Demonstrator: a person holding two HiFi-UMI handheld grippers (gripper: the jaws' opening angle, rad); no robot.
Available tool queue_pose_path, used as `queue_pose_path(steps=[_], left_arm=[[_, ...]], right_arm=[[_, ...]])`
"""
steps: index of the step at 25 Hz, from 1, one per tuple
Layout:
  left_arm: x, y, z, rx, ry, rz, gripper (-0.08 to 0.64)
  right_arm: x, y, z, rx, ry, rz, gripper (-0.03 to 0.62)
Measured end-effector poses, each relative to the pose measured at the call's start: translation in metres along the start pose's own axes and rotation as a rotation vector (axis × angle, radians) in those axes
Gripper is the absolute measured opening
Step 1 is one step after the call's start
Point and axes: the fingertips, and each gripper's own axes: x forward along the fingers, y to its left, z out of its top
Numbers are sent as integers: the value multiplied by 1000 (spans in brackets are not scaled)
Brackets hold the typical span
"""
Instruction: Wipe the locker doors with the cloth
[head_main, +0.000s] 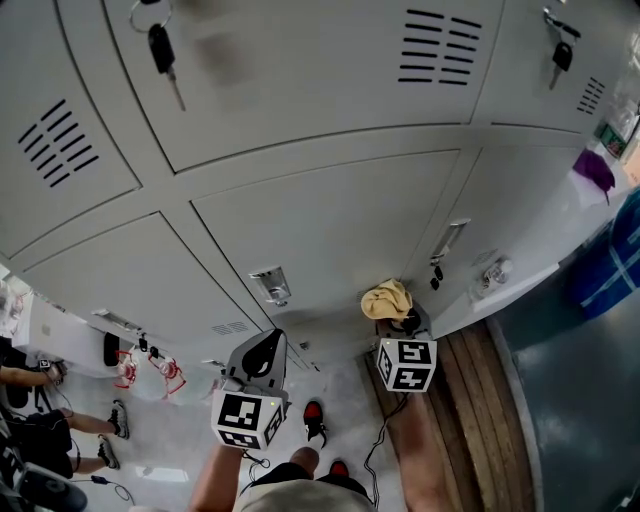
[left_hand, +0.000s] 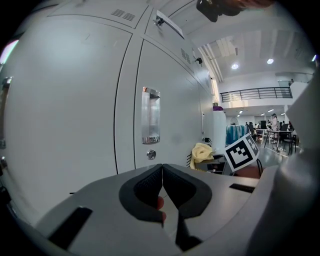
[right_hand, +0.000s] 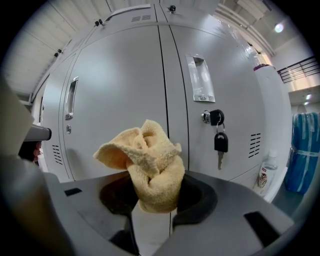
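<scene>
A bunched yellow cloth (right_hand: 146, 162) is pinched between the jaws of my right gripper (right_hand: 152, 192), a short way in front of the grey locker doors (right_hand: 120, 90). In the head view the same cloth (head_main: 387, 299) sits at the tip of the right gripper (head_main: 398, 318), near the bottom row of doors (head_main: 330, 230). My left gripper (left_hand: 162, 187) is shut with nothing in it, its pads pressed together. It hangs lower left of the right one, left gripper (head_main: 262, 352) pointing at the lockers. The cloth (left_hand: 201, 152) also shows in the left gripper view.
A key on a black fob (right_hand: 220, 142) hangs from a lock on the right door. Recessed handles (right_hand: 202, 79) sit on the doors. A bottle (right_hand: 265, 172) stands on a ledge at right. More keys (head_main: 163, 52) hang above. A wooden bench (head_main: 478, 400) runs along the right.
</scene>
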Motion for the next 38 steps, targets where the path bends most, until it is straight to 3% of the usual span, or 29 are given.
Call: queue_pose_path(steps=[9, 20, 38], left_arm=[[-32, -8, 11, 8, -38, 21, 23], [-120, -32, 26, 18, -126, 97, 23], [-260, -87, 1, 24, -166, 182, 23]], right_arm=[[-56, 28, 30, -58, -77, 51, 184], [-162, 70, 57, -122, -188, 117, 184], [-320, 111, 20, -162, -245, 187, 184]])
